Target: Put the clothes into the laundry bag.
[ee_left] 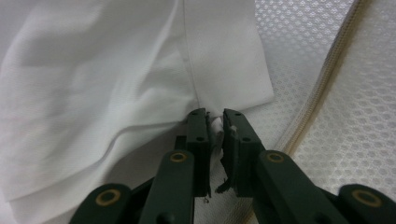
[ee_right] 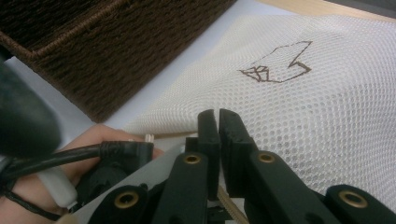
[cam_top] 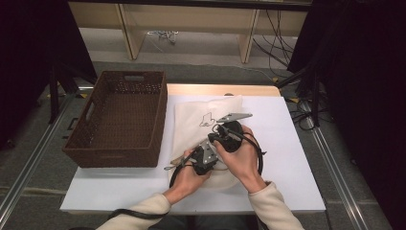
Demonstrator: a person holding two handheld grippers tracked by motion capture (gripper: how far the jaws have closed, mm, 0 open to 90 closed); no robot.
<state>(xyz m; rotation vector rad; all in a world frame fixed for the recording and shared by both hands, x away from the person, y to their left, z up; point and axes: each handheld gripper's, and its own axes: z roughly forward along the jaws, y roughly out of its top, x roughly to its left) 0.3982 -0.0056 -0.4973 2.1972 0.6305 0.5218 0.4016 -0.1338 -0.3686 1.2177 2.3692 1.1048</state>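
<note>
- Left tongs (ee_left: 215, 122) pinch a small fold of white cloth (ee_left: 107, 93) between their jaws; a narrow gap stays between the two black jaws, with the fabric bunched inside it.
- Right tongs (ee_right: 214, 114) are closed, their jaws nearly touching, and they rest against the edge of the cream mesh bag (ee_right: 303, 102); whether any mesh is caught between them I cannot tell.
- In the high view the left tongs (cam_top: 179, 164) and right tongs (cam_top: 221, 130) sit close together over the near part of the mesh bag (cam_top: 191, 120), each held in one of the person's hands.
- The mesh bag lies flat on the white bench (cam_top: 282, 143), just right of the brown woven basket (cam_top: 119, 115), with a small dark outline drawing (ee_right: 275, 65) printed on its upper face.
- In the left gripper view the white cloth lies in soft folds on the mesh, beside a cream zipper line (ee_left: 322, 84) that runs diagonally across the bag.
- The basket (ee_right: 107, 46) stands on the left part of the bench, its long side next to the bag's edge.
</note>
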